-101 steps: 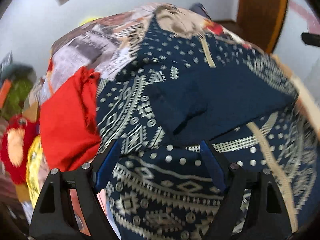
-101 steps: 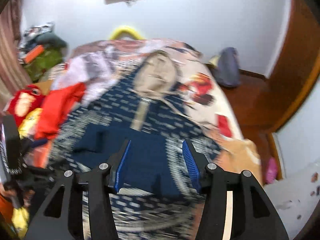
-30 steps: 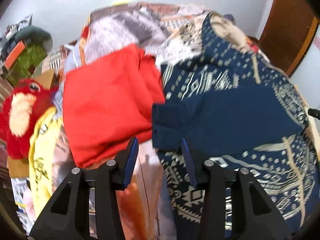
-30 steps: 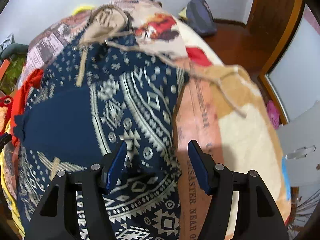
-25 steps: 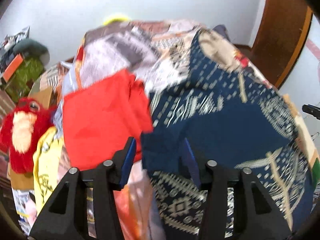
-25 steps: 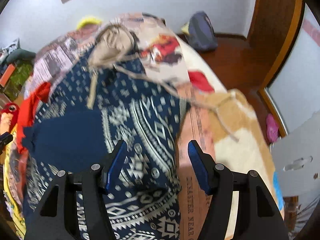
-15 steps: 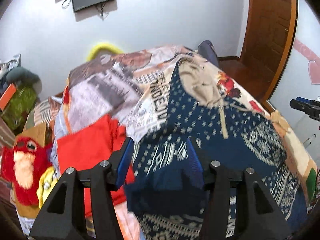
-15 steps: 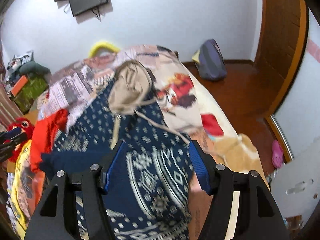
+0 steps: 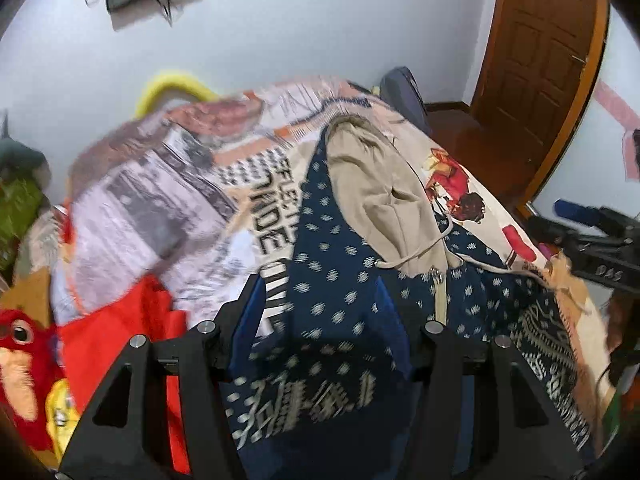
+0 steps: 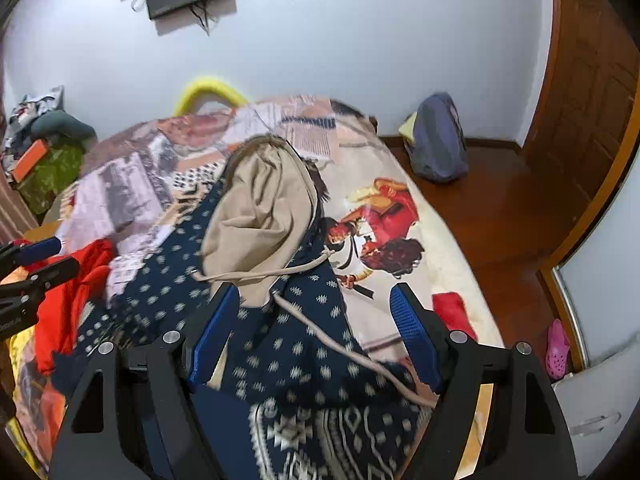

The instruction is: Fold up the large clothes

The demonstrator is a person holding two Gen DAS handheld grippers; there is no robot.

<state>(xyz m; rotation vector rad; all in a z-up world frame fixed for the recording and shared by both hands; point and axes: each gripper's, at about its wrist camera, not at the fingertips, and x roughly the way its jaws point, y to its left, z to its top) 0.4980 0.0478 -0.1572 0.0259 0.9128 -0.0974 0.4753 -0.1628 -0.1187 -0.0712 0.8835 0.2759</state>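
Both grippers have pulled back from the hoodie (image 10: pixel 304 340) toward its hood (image 10: pixel 260 220) at twelve o'clock, jaws released, right opening, seemingly to regrip.

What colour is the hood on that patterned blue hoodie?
Plain beige, or tan: the hood shows best in the right wrist view, against the navy hoodie.

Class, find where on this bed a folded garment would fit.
Freest: printed bedspread right of navy patterned hoodie, and the far end beyond its beige hood. Crowded: left edge, with red garment and red plush toy.
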